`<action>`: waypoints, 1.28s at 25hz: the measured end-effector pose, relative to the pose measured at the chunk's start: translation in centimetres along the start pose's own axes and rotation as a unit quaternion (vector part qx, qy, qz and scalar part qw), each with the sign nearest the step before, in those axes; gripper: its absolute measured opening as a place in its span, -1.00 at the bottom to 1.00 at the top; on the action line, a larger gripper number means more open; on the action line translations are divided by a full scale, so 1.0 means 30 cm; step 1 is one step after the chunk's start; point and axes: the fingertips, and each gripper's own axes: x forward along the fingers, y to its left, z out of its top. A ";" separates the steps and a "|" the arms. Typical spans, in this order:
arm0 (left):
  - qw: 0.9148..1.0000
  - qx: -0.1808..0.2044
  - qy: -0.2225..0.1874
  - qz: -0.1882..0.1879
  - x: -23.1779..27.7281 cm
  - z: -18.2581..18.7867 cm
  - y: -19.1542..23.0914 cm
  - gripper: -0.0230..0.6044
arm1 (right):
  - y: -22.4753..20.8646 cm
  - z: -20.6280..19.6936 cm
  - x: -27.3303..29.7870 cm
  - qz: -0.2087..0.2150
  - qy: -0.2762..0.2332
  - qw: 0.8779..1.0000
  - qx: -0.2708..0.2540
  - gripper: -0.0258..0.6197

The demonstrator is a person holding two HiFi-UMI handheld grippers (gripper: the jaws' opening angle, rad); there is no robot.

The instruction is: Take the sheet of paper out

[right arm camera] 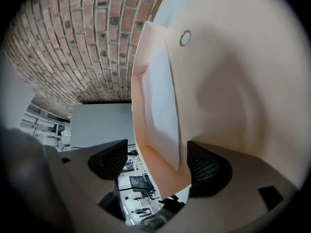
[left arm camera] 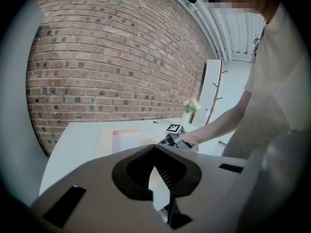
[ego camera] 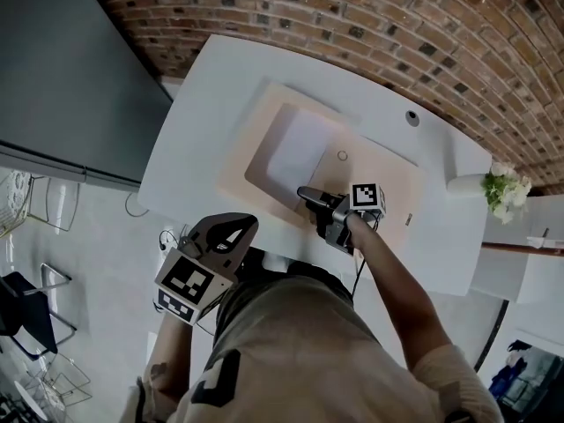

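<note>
A pale peach envelope (ego camera: 388, 179) lies open on the white table (ego camera: 198, 113), with a white sheet of paper (ego camera: 295, 146) inside its pocket. My right gripper (ego camera: 307, 194) is at the envelope's near edge, jaws open wide. In the right gripper view, the pocket's corner and the paper (right arm camera: 163, 106) reach between the open jaws (right arm camera: 156, 163), and neither pad presses on them. A round snap (right arm camera: 185, 38) shows on the envelope (right arm camera: 228, 81). My left gripper (ego camera: 231, 233) hangs off the table's near edge with its jaw tips (left arm camera: 154, 152) together, holding nothing.
A white vase of flowers (ego camera: 502, 186) stands at the table's right end, and a small round fitting (ego camera: 412, 118) sits near the back edge. A brick wall runs behind the table. A dark grey panel (ego camera: 70, 69) stands at the left, with chairs (ego camera: 26, 307) on the floor.
</note>
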 end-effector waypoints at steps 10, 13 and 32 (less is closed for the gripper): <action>1.000 -0.010 0.003 0.000 -0.006 -0.019 0.036 -0.88 | 0.037 0.041 0.065 0.021 -0.014 0.999 0.024 0.22; 1.000 -0.011 0.005 0.000 -0.011 -0.026 0.044 -0.88 | 0.051 0.054 0.071 0.042 -0.018 0.999 0.011 0.22; 1.000 -0.016 0.007 0.003 -0.027 -0.043 0.055 -0.88 | 0.074 0.164 0.085 0.015 -0.077 0.996 -0.033 0.22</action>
